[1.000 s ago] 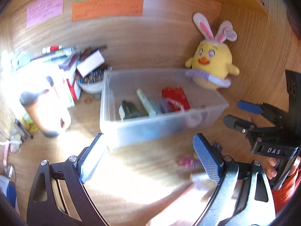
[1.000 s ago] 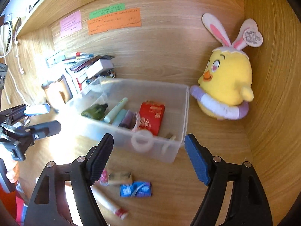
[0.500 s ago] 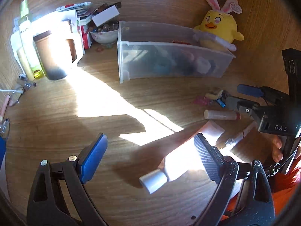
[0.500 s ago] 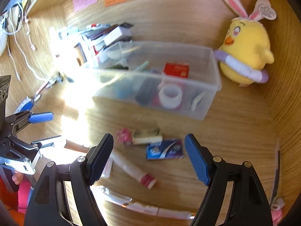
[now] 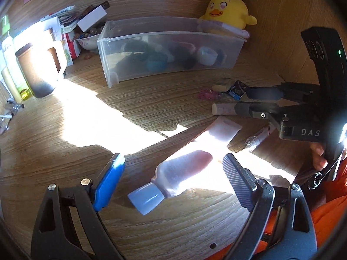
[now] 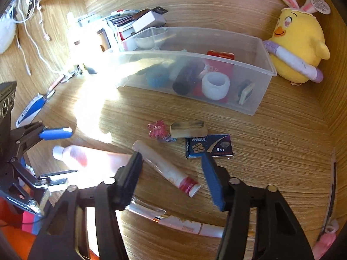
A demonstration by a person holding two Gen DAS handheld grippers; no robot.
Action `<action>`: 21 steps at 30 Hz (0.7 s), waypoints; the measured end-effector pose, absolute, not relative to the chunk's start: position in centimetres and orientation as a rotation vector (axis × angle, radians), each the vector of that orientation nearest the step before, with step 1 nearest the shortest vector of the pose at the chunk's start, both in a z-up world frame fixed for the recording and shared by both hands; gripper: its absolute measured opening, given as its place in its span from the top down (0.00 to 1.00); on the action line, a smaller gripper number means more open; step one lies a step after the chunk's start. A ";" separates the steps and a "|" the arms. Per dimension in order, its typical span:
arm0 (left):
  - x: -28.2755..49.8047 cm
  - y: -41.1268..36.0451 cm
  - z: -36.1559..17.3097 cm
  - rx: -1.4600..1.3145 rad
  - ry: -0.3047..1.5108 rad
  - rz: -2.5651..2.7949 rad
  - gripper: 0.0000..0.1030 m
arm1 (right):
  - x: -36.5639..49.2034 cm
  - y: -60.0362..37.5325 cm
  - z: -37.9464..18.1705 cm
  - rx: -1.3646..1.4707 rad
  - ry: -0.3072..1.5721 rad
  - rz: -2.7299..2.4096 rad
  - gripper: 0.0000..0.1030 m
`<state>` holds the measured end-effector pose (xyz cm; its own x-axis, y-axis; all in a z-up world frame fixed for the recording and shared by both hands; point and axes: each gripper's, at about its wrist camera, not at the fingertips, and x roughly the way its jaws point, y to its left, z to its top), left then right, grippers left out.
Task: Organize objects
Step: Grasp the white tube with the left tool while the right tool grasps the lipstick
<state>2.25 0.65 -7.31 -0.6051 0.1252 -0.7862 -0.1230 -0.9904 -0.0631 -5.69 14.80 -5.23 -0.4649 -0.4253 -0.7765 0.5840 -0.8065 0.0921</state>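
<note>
yellow plush chick (image 6: 297, 43); blue razor box (image 6: 209, 146); pink tube (image 5: 186, 169)

Worktop (image 5: 65, 130): matt wood-grain. Storage bin (image 6: 249, 99): translucent frosted plastic, smooth. Squeeze tube (image 5: 184, 169): soft semi-gloss plastic. Chick toy (image 6: 299, 43): fuzzy plush cloth. Blade box (image 6: 209, 146): printed glossy card.

Tube (image 5: 184, 171) between tongs (image 5: 173, 173) (spread)
</note>
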 end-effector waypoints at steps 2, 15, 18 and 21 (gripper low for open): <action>2.2 1.1 -7.7 -1.328 0.065 2.710 0.19 | -5.7 14.7 -5.3 1.126 0.262 -2.267 0.53; 2.3 -2.1 -7.0 -1.333 -0.127 2.785 0.76 | -5.8 13.0 -5.4 1.116 0.302 -2.222 0.78; 2.2 -2.1 -7.0 -1.329 -0.138 2.779 0.77 | -5.8 12.9 -5.6 1.106 0.297 -2.227 0.83; 1.8 -1.8 -7.0 -1.326 -0.159 2.769 0.77 | -5.6 12.8 -5.7 1.101 0.295 -2.223 0.85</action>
<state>1.79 -1.85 -7.00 -0.6260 0.1048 -0.7728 -0.0156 -0.9924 -0.1219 -5.63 12.76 -5.70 -0.4502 -0.4405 -0.7767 0.6278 -0.7747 0.0755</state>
